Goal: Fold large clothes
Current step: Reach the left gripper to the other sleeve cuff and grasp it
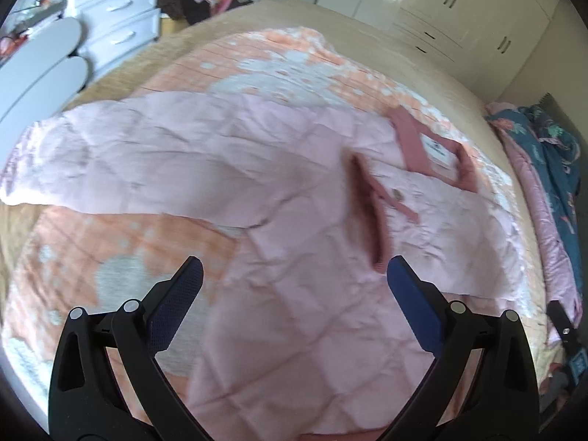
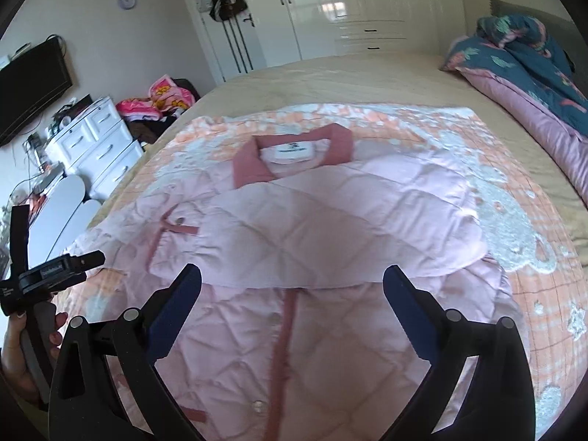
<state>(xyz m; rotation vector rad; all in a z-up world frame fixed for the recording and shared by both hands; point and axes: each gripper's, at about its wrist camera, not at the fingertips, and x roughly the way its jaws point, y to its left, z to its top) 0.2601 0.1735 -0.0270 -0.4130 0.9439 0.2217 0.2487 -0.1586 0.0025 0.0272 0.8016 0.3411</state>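
A pale pink quilted jacket [image 2: 316, 228] with a darker pink collar [image 2: 294, 154] lies spread on the bed, collar toward the far side. One sleeve [image 2: 349, 235] is folded across its chest. In the left wrist view the jacket [image 1: 279, 191] lies with its other sleeve [image 1: 92, 158] stretched out to the left. My left gripper [image 1: 294, 275] is open and empty above the jacket's lower body. My right gripper [image 2: 292, 275] is open and empty above the front placket [image 2: 283, 330]. The left gripper's body also shows in the right wrist view [image 2: 44, 275], held by a hand.
The jacket rests on an orange and white blanket [image 2: 514, 228] over a beige bed [image 2: 330, 73]. A blue and pink duvet [image 2: 533, 58] is bunched at the right. White drawers [image 2: 95, 139] and a grey ironing board [image 1: 36, 66] stand left of the bed. Wardrobes [image 2: 367, 7] line the far wall.
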